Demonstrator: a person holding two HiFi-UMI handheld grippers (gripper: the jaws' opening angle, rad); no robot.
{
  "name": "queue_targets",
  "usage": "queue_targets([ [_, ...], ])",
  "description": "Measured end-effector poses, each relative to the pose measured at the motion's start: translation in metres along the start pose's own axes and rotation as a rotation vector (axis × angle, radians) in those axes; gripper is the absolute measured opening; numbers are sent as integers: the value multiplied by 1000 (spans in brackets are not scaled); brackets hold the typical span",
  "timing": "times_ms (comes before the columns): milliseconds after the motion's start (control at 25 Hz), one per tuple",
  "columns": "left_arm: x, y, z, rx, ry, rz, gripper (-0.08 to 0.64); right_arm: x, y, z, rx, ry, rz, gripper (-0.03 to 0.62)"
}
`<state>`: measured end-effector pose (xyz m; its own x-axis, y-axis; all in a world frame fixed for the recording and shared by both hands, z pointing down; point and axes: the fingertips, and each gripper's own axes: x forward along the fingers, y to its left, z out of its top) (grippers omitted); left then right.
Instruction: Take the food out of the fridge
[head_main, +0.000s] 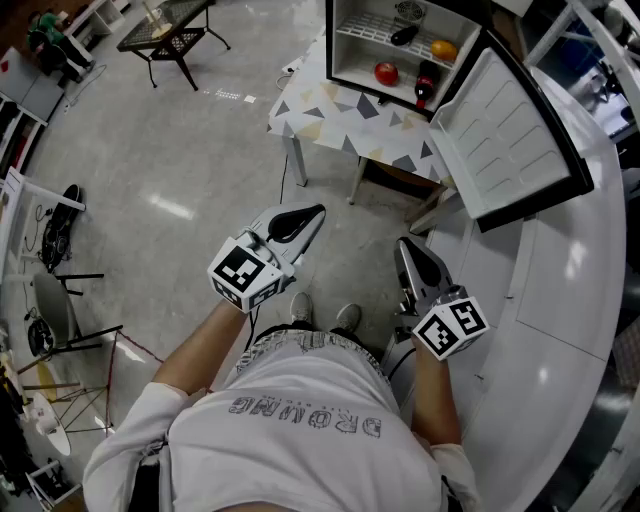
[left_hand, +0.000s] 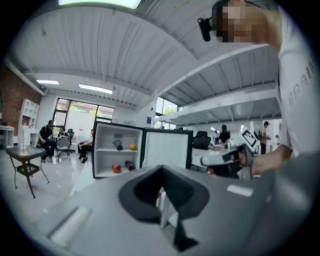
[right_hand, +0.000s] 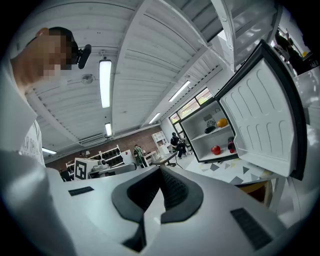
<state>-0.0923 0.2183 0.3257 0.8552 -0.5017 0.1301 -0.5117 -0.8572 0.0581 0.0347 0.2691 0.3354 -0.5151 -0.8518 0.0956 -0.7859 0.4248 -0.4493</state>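
A counter (head_main: 320, 112) with a triangle-patterned top is standing at one o'clock, carrying an open fridge (head_main: 332, 45). Its upper shelf (head_main: 365, 30) is holding a dark item (head_main: 404, 35), with an orange fruit (head_main: 444, 49) at its three o'clock. Below, a red fruit (head_main: 387, 73) and a dark bottle (head_main: 426, 82) are resting on the fridge floor.

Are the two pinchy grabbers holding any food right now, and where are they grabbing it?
No, nothing is held. The left gripper and the right gripper are both shut and empty, away from the open fridge.
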Motion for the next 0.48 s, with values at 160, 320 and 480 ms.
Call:
queue_targets([
  [160, 3, -2, 0, -1, 0, -1, 7, 0, 0, 1, -2, 5, 5, -11],
  [320, 5, -1, -2, -2, 5, 4, 7, -1, -5, -1, 1, 7, 8, -11],
  [480, 9, -4, -2, -3, 7, 5, 8, -3, -9, 2, -4, -3, -1, -11],
])
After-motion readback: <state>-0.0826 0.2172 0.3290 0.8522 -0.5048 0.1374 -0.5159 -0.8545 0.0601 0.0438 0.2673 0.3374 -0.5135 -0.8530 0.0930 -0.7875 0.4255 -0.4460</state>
